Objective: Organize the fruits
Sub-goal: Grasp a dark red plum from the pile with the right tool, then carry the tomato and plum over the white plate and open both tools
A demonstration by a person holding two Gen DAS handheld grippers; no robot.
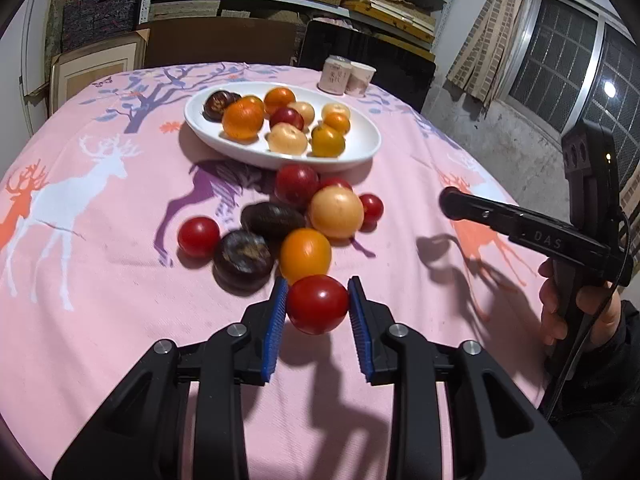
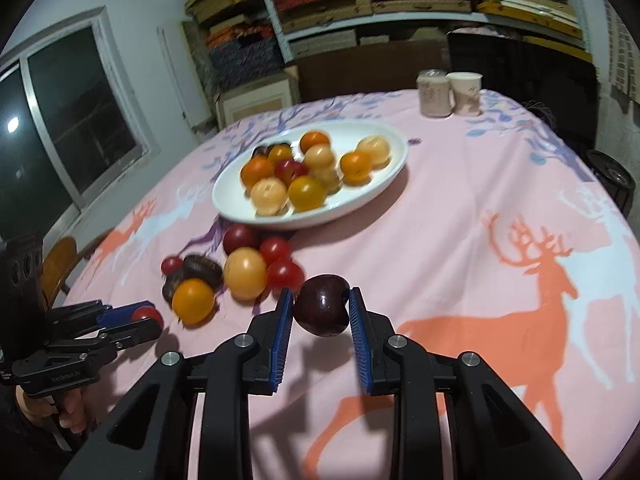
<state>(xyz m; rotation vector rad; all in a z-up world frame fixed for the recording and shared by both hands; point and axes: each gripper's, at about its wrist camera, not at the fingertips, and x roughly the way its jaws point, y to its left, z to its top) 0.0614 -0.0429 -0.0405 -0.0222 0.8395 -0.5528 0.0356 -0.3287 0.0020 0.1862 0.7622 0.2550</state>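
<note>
right gripper clamping dark plum

Premises read as a domestic room doubling as storage. A table under a pink deer-print tablecloth carries a white oval dish of fruit and two paper cups. Behind, metal shelving holds stacked flat boxes. A barred window with a curtain occupies one wall.
</note>
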